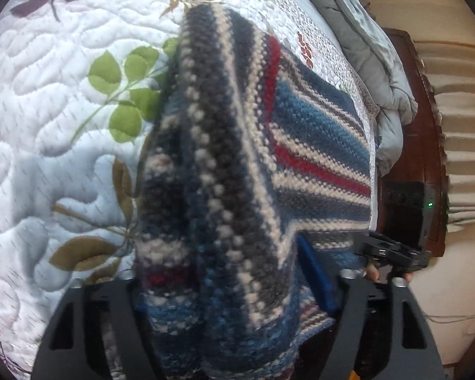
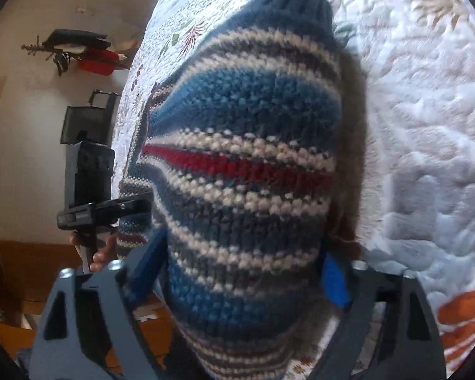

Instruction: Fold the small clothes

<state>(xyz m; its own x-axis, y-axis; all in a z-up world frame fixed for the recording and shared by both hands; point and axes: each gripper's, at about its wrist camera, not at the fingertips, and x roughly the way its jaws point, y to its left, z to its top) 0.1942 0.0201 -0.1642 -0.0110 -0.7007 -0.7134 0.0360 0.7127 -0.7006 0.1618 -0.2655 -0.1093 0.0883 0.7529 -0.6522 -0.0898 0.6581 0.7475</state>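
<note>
Both grippers, L [image 1: 234, 288] & R [image 2: 237, 272], fingers clamped on striped knit sweater [image 2: 247, 164] above quilt [image 1: 47, 95].

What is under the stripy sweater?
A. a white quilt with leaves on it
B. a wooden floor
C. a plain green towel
A: the striped knit sweater lies on a white quilted bedspread printed with green and brown leaves, while both grippers hold bunches of it.

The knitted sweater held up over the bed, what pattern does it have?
The sweater has stripes of blue, cream, grey and red, clearest in the right wrist view.
</note>
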